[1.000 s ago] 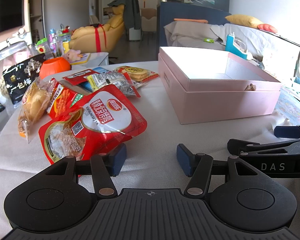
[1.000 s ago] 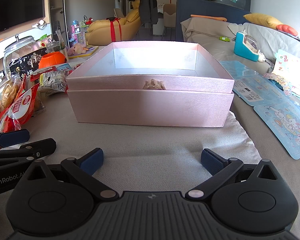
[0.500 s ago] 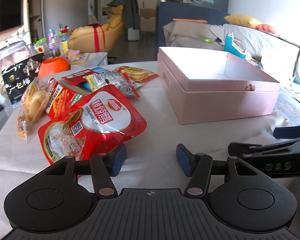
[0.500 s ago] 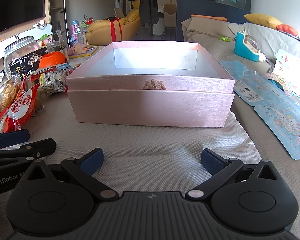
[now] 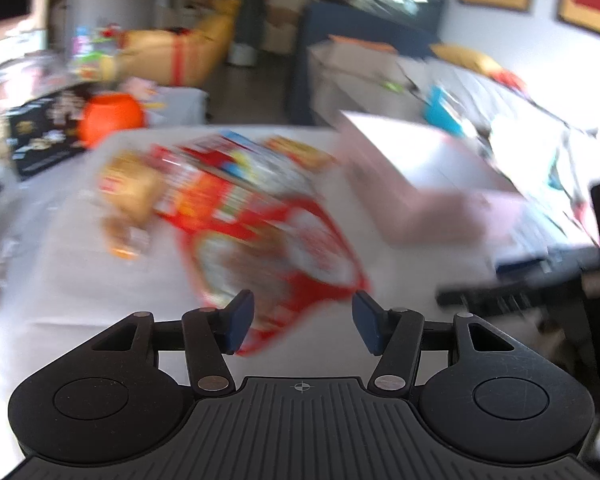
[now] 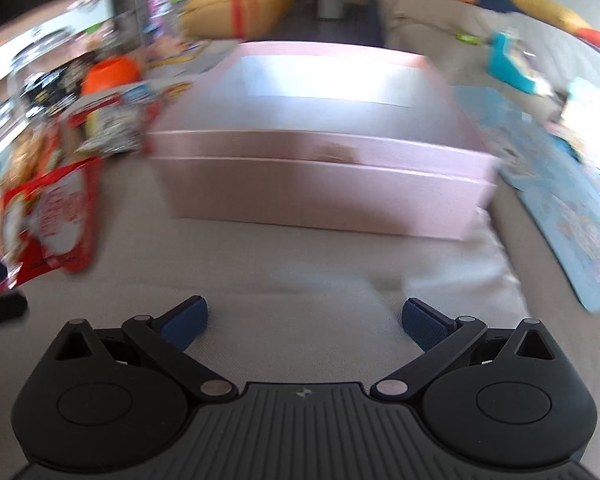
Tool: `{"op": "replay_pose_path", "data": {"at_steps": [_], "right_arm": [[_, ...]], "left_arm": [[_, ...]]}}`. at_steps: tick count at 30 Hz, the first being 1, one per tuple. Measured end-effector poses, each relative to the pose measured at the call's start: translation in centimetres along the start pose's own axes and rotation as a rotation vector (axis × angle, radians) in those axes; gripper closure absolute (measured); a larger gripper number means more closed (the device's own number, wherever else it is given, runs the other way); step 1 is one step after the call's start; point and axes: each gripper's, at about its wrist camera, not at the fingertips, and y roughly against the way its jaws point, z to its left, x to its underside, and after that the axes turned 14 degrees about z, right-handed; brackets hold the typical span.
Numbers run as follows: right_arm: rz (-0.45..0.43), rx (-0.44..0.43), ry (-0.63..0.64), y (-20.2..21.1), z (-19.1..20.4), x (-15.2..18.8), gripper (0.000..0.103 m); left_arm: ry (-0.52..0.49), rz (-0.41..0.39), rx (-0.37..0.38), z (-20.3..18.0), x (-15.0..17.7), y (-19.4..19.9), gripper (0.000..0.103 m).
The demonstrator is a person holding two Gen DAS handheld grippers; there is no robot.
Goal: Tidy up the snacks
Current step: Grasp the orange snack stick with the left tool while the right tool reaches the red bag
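1. Blue pads tip the left gripper (image 5: 303,322), whose jaws are closing with the near corner of the red snack packet (image 5: 284,248) between them, pads not yet pressing it
2. The right gripper (image 6: 304,320) stands wide and empty over the bare cloth-covered table (image 6: 300,264)
3. To pinch well, I judge the left should take the packet's flat sealed edge, then lift clear
4. The pink box (image 6: 320,184) lies open just beyond, beside the snack pile (image 5: 188,184); its near wall must be cleared
5. An orange pot (image 5: 110,120) and blue sheets (image 6: 572,216) sit aside, both views blurred
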Motion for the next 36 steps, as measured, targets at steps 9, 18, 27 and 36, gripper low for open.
{"op": "replay_pose_path", "data": {"at_steps": [9, 18, 27, 36], "right_arm": [[-0.185, -0.178, 0.353, 2.4, 10.0, -2.6, 0.001], [-0.090, -0.239, 0.295, -0.4, 12.0, -9.1, 0.039], [-0.007, -0.326, 0.278, -0.5, 8.2, -4.2, 0.039], [-0.128, -0.244, 0.397, 2.6, 8.4, -1.9, 0.026]], "left_arm": [[0.302, -0.036, -0.075, 7.3, -0.7, 1.3, 0.045], [0.279, 0.015, -0.047, 7.8, 0.2, 0.8, 0.046], [0.374, -0.031, -0.103, 10.8, -4.7, -2.9, 0.047], [0.299, 0.015, -0.067, 10.3, -3.9, -3.8, 0.077]]}}
